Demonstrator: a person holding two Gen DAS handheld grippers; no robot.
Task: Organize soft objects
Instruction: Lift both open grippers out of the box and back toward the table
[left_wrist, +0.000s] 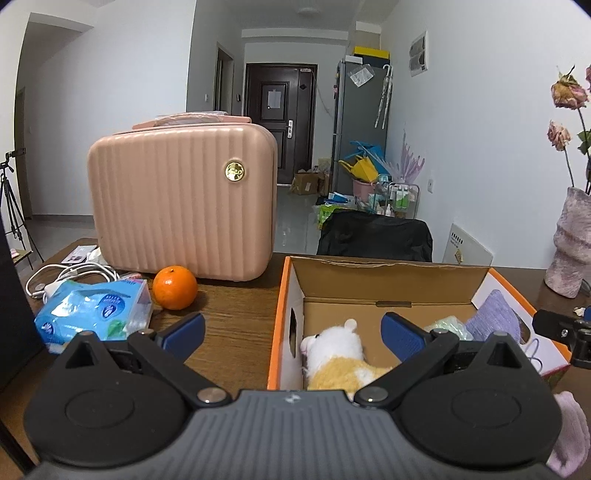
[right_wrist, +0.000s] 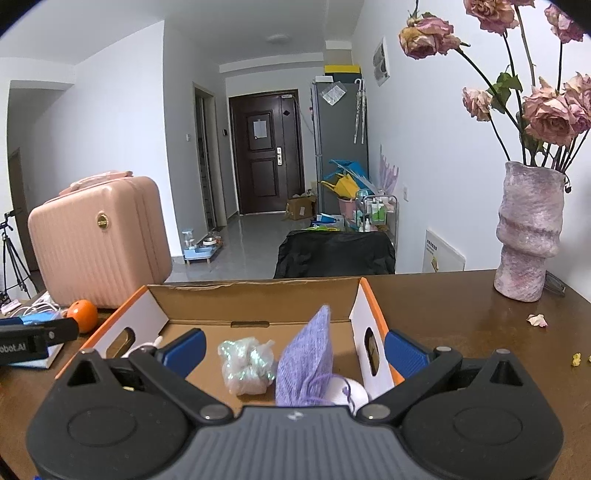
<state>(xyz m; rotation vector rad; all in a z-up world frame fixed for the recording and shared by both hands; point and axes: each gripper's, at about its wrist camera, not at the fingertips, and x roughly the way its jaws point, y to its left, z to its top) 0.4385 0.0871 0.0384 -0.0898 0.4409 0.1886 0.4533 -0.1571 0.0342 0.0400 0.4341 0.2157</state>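
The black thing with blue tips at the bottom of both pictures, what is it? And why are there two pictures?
Those are two grabbers, like big tongs, and a person holds one in each hand. Each has a small camera looking out along its two blue fingers, so you get two pictures: one from the left grabber and one from the right grabber. Both are open and hold nothing.

They hang over a brown table with a cardboard box on it. In the box lie soft things: a plush toy, a purple cloth and a shiny white bundle. Beside the box sit an orange, a blue tissue pack, a pink case and a vase of dried roses.
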